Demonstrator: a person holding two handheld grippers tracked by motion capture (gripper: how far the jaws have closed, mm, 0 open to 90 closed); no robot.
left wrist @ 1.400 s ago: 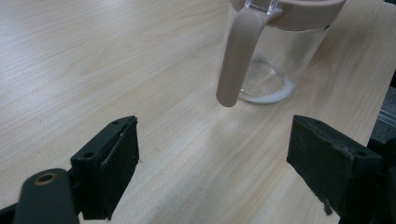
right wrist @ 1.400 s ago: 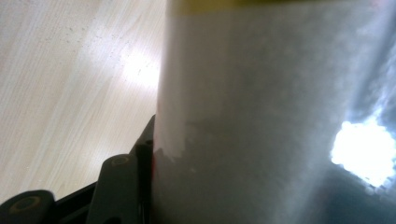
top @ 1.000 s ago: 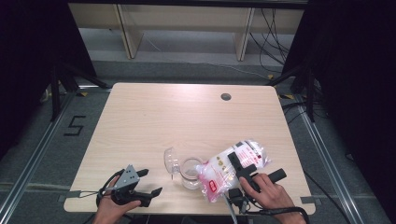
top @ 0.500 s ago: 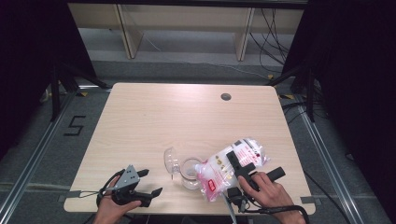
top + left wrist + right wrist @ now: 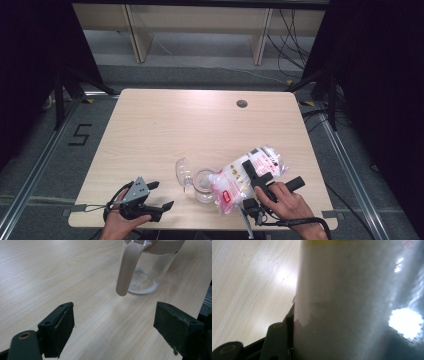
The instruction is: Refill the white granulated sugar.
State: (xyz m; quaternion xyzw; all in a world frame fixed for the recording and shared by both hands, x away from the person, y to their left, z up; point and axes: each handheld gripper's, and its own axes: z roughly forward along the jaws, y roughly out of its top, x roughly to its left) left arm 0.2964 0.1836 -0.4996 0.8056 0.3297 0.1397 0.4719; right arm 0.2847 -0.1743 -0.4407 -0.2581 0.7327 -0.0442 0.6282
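Observation:
A clear plastic bag of white grains [image 5: 231,184] with a pink label lies tilted, its lower end against the rim of a clear glass jar [image 5: 203,184]. My right gripper [image 5: 253,176] is shut on the bag's middle. In the right gripper view the bag [image 5: 352,302] is pressed against the left pad [image 5: 290,322]. The jar's clear lid [image 5: 182,171] stands flipped open to the left. My left gripper [image 5: 161,195] rests open near the front left edge, pointing at the jar. The left gripper view has the jar [image 5: 146,275], some white stuff on its bottom, and its beige strap [image 5: 126,270] beyond the gripper [image 5: 113,327].
The wooden table [image 5: 200,130] has a round cable hole [image 5: 242,104] at the back right. Cables trail from both grippers over the front edge. A low shelf [image 5: 200,20] stands on the floor behind the table. Dark stands flank both sides.

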